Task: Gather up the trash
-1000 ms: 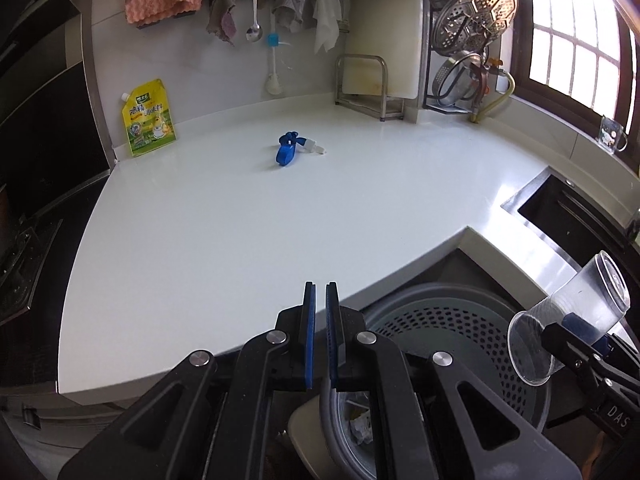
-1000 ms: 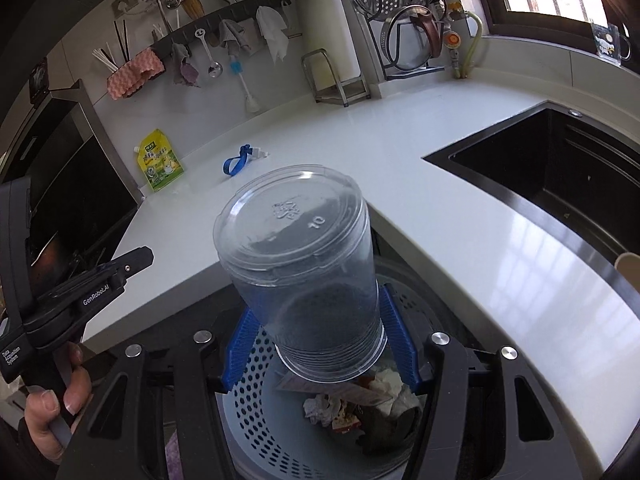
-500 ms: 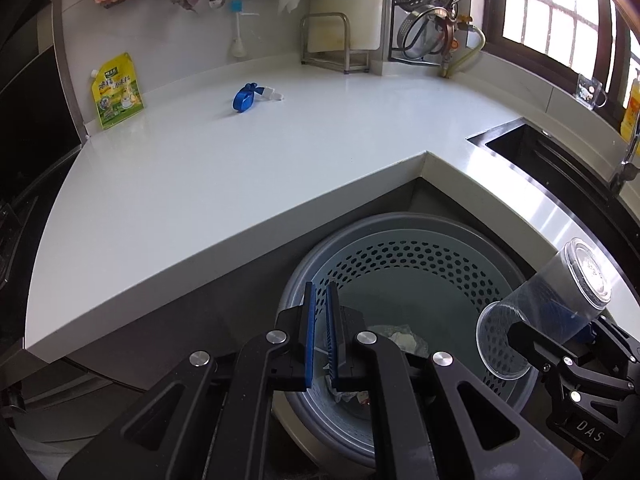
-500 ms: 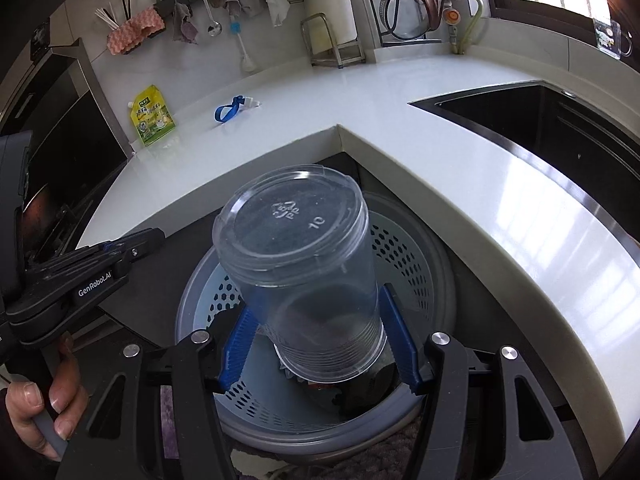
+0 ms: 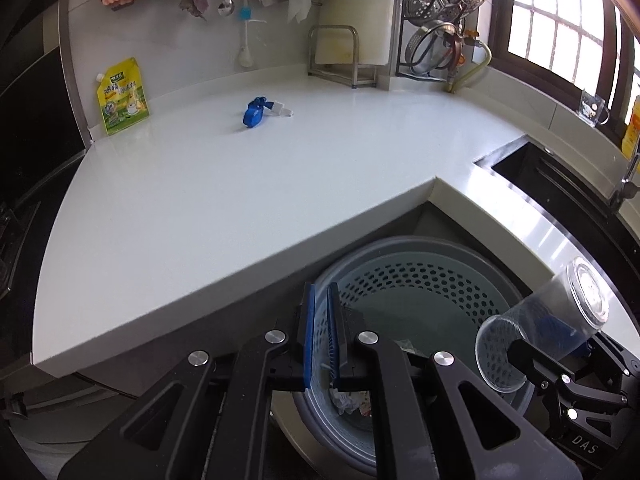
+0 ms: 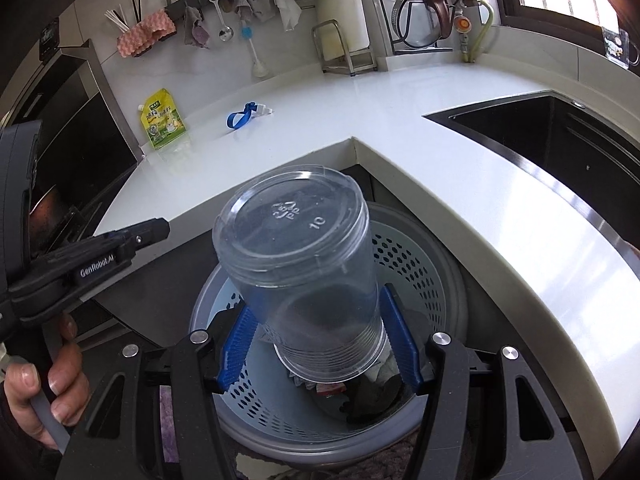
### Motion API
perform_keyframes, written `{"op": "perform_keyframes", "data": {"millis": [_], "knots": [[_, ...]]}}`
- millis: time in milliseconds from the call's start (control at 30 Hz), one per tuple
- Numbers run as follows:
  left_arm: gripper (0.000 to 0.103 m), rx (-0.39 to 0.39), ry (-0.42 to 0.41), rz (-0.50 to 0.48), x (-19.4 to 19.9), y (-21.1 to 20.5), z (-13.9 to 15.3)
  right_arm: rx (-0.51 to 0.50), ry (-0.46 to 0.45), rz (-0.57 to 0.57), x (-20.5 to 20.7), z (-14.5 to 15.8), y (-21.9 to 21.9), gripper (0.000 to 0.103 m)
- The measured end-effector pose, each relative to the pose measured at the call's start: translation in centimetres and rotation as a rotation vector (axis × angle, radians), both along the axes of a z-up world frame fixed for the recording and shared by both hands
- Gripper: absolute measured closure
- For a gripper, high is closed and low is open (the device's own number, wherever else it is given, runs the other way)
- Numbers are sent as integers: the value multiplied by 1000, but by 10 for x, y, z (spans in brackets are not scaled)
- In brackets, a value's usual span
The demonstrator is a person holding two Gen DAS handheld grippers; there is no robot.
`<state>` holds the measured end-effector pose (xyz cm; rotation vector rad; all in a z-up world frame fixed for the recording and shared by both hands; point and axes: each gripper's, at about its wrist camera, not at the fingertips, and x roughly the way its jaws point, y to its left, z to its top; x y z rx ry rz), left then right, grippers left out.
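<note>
My right gripper (image 6: 320,340) is shut on a clear plastic cup (image 6: 304,264), bottom end pointing away, held over the perforated grey trash basket (image 6: 432,276). The cup (image 5: 548,328) and right gripper (image 5: 560,364) also show in the left wrist view, over the basket's (image 5: 420,256) right rim. Crumpled trash (image 6: 360,392) lies in the basket. My left gripper (image 5: 320,320) is shut and empty above the basket's left rim. A blue strap with a white tag (image 5: 256,112) lies on the white counter (image 5: 240,184).
A yellow pouch (image 5: 122,96) leans on the back wall. A rack with a cutting board (image 5: 352,56) and a pot rack (image 5: 444,24) stand at the back. The dark sink (image 6: 560,148) is on the right. A stove (image 5: 12,232) borders the counter's left.
Both grippers pulled back and down from the counter to over the trash basket. The right gripper still holds the cup, now tilted a little more.
</note>
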<state>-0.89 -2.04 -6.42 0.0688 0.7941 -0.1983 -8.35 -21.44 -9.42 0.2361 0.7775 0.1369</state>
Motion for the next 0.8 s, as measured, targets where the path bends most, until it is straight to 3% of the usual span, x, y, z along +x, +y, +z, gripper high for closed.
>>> {"op": "perform_keyframes", "data": {"millis": [67, 133, 167, 300, 400, 600, 800], "knots": [[72, -3, -29, 23, 14, 7, 13, 10, -13, -2, 4, 6, -3, 45], [29, -6, -67, 47, 30, 15, 27, 26, -26, -5, 10, 12, -6, 45], [24, -10, -84, 60, 39, 18, 33, 31, -31, -8, 13, 14, -7, 45], [24, -1, -100, 100, 91, 26, 48, 46, -56, -11, 30, 24, -12, 45], [18, 8, -86, 131, 140, 28, 48, 59, -73, -10, 44, 29, -16, 45], [18, 50, 32, 172, 243, 25, 17, 106, -74, -7, 74, 32, -24, 45], [18, 73, 90, 216, 308, 22, -10, 124, -59, -3, 97, 32, -34, 45]]}}
